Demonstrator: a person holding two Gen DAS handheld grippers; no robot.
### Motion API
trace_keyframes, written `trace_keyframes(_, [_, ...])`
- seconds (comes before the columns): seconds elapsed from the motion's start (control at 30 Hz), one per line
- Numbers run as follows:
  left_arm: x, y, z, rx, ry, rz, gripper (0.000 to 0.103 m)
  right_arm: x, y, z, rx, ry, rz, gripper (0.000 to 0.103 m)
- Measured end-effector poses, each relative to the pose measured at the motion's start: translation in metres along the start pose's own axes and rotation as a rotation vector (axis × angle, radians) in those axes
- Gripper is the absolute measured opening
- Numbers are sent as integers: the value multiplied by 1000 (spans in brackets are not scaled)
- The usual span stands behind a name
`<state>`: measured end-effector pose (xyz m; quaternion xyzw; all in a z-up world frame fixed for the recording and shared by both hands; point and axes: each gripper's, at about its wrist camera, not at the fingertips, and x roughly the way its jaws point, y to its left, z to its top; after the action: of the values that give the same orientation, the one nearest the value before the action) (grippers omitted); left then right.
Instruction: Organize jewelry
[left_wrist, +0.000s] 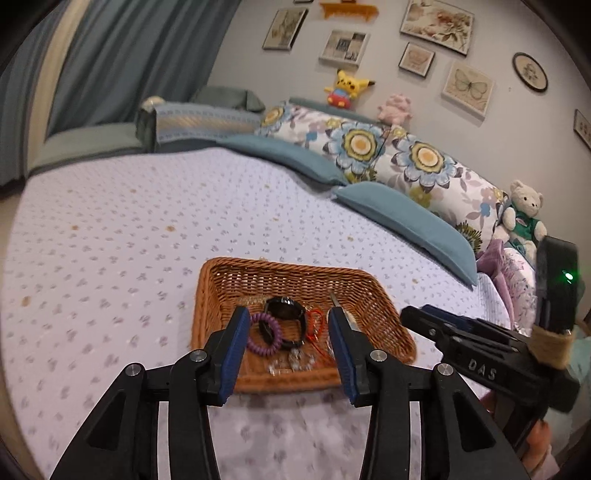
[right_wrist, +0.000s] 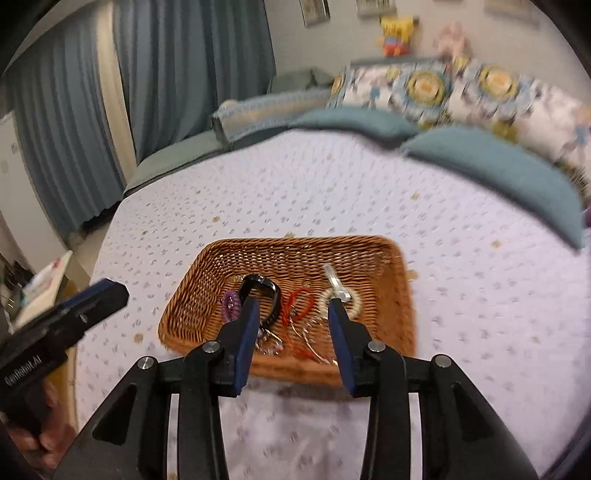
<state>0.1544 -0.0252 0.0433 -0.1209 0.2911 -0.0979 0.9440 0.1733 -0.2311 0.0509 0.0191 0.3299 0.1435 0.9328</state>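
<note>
Both the left hand-held gripper (left_wrist: 288, 350) and right hand-held gripper (right_wrist: 291, 332) hover spread wide, empty, above the wicker basket (left_wrist: 210, 295).

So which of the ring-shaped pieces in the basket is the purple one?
The coiled spiral band at the left of the pile, touching the black watch; the cord loop is red.

Soft indoor light, fisheye-warped, motion-blurred

Bed (left_wrist: 110, 221) with lilac dotted cover; wicker basket (left_wrist: 221, 280) sits on it near front edge, two teal pillows (left_wrist: 406, 218) along the far side.
</note>
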Motion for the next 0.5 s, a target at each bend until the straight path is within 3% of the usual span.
trace_keyframes(0.1, [-34, -12, -14, 10, -24, 25, 46, -36, 9, -18, -16, -63, -46, 59])
trace_keyframes(0.33, [-95, -28, -41, 23, -52, 89, 46, -103, 19, -40, -49, -150, -110, 61])
trace_keyframes(0.5, [-126, -52, -43, 96, -101, 181, 47, -133, 21, -43, -42, -187, -133, 66])
